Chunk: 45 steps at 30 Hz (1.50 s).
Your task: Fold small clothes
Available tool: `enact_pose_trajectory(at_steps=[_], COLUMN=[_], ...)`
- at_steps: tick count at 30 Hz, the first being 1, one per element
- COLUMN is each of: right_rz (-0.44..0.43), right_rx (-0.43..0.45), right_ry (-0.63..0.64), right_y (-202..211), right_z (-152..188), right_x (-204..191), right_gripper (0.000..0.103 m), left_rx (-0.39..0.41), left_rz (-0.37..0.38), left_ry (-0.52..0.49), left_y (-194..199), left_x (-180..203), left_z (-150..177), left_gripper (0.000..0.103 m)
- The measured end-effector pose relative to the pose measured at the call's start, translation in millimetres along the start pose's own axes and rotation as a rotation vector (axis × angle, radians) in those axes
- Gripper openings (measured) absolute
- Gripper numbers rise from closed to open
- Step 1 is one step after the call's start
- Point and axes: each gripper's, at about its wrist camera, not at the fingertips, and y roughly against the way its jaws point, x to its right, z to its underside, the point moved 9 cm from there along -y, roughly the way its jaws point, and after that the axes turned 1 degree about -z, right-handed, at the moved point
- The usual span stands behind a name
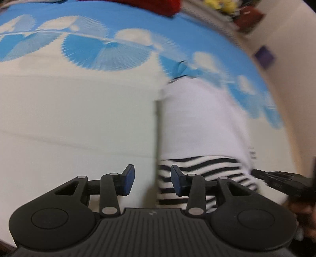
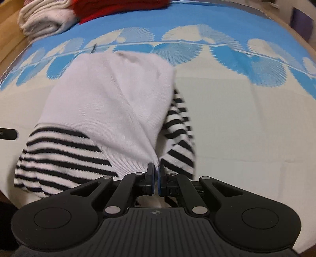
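Note:
A small white garment (image 2: pixel 110 94) with black-and-white striped sleeves (image 2: pixel 59 154) lies on a blue-and-white patterned cloth (image 2: pixel 237 98). My right gripper (image 2: pixel 156 178) is shut on the near white edge of the garment, between the two striped sleeves. In the left wrist view the same garment (image 1: pixel 197 118) lies ahead and to the right. My left gripper (image 1: pixel 153 179) is open, at the garment's left edge by the striped sleeve (image 1: pixel 207 174), holding nothing. The right gripper's black body (image 1: pixel 280 181) shows at that view's right edge.
Folded clothes sit at the back of the surface: a red piece (image 2: pixel 118 8) and a white piece (image 2: pixel 45 19). A wooden edge (image 2: pixel 9 35) borders the left. A wall and cluttered shelf (image 1: pixel 246 17) lie to the right.

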Motion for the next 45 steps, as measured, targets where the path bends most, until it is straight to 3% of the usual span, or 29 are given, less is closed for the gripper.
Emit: enact_pose_trajectory(at_steps=[3,5,6,8,10,13,15,17,20,23,26,28,31,32,35,39,40,42,45], right_rz=[-0.005,0.004,0.005,-0.003,-0.020,-0.022,-0.111,-0.184,-0.120,-0.134,-0.117,-0.121,-0.169,-0.194,-0.203,-0.231,-0.227,-0.236,-0.264], right_rx=[0.028,0.036,0.041,0.049,0.028,0.057,0.078,0.037,-0.084,-0.185,-0.238,-0.243,-0.209,-0.199,-0.088,0.119,0.169,0.225,0.276], right_ry=[-0.034,-0.020,-0.008,0.025,0.047,0.043,-0.005,-0.005,0.172,0.210,0.230,0.225,0.223,0.217,0.192,-0.026,-0.101,-0.252,-0.388], right_y=[9.7,11.7,13.1,14.8,14.2,22.8,30.3,27.5,6.0,-6.2,-8.4,-6.7,7.6,16.1,42.9,57.7,54.9,42.3,18.0], right_z=[-2.0,1.8,3.5,3.7,5.4,-1.0,-4.3,2.3,30.1,50.7,62.3,64.1,55.4,50.9,27.8,-28.7,-43.1,-67.4,-89.4], right_x=[13.7,16.5,12.9,8.2,3.2,3.3,0.1,-8.8,-22.3,-23.9,-15.1,-13.4,-13.8,-13.2,-2.8,28.6,38.6,51.7,62.2], right_gripper=[0.002,0.002,0.002,0.002,0.004,0.020,0.043,0.051,0.048,0.004,0.004,0.004,0.005,0.007,0.009,0.014,0.018,0.033,0.042], left_rx=[-0.031,-0.071,-0.106,-0.179,-0.198,-0.224,-0.224,-0.184,-0.076,0.046,0.122,0.129,-0.091,-0.103,-0.079,-0.077,-0.069,-0.034,0.025], left_rz=[0.070,0.062,0.021,-0.143,-0.190,-0.169,-0.154,-0.149,-0.105,-0.104,-0.077,-0.063,-0.207,-0.226,-0.211,-0.203,-0.194,-0.167,-0.143], left_ry=[-0.159,-0.324,-0.411,-0.613,-0.669,-0.576,-0.553,-0.558,-0.487,-0.411,-0.360,-0.348,-0.332,-0.324,-0.336,-0.350,-0.347,-0.311,-0.253], left_y=[-2.8,-13.8,-24.1,-51.0,-59.9,-58.3,-54.8,-46.2,-29.8,-21.1,-15.4,-24.3,-76.9,-81.7,-76.7,-74.4,-68.5,-61.0,-52.8], left_x=[29.9,52.1,56.8,59.9,61.2,54.1,51.6,56.2,60.9,67.0,77.5,79.9,55.5,52.7,59.3,61.0,59.3,56.9,54.1], left_z=[17.0,36.8,49.4,79.2,87.6,81.4,75.7,65.3,42.4,7.6,-10.7,-15.3,12.4,13.6,3.9,0.0,-0.6,-8.1,-21.0], left_gripper=[0.043,0.043,0.040,0.041,0.041,0.041,0.042,0.044,0.045,0.045,0.045,0.045,0.055,0.058,0.058,0.058,0.058,0.058,0.058])
